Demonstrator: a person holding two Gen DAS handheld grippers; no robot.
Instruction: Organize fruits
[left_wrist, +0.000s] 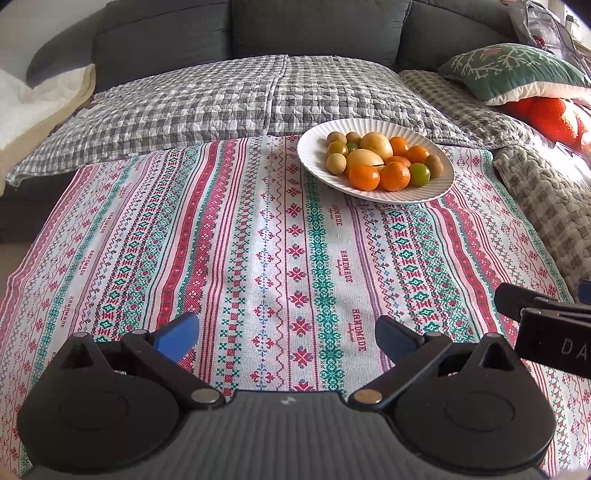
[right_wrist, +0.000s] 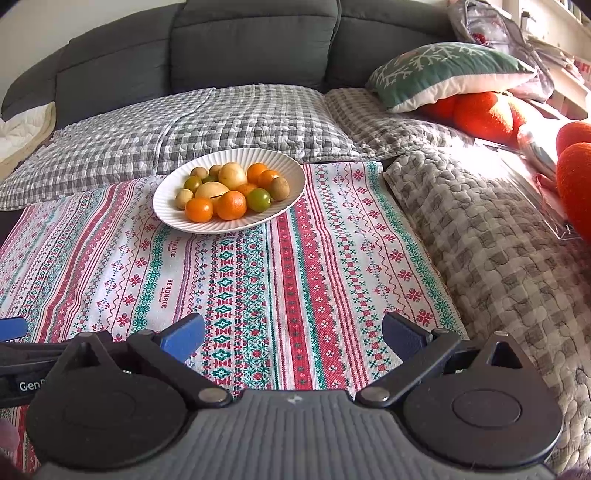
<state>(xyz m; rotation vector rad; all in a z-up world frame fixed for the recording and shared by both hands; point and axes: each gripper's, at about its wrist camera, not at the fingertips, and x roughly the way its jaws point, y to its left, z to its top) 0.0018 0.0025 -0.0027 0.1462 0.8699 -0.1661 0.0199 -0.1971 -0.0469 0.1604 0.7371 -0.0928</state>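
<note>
A white ribbed plate (left_wrist: 317, 147) (right_wrist: 166, 195) sits at the far edge of the patterned cloth, piled with several fruits: orange tangerines (left_wrist: 394, 175) (right_wrist: 231, 205), yellow pears (left_wrist: 376, 144) (right_wrist: 232, 174), green plums (left_wrist: 419, 174) (right_wrist: 258, 199) and small brown fruits (left_wrist: 336, 161) (right_wrist: 279, 187). My left gripper (left_wrist: 287, 338) hovers open over the near part of the cloth, nothing between its blue fingers. My right gripper (right_wrist: 293, 334) is likewise open and empty, close to the right of the left one. Both are well short of the plate.
The striped red, green and white cloth (left_wrist: 258, 258) covers a low surface in front of a grey sofa (left_wrist: 295, 29) with checked quilts (right_wrist: 498, 240). A green cushion (right_wrist: 443, 70) and orange plush items (right_wrist: 484, 110) lie at the right.
</note>
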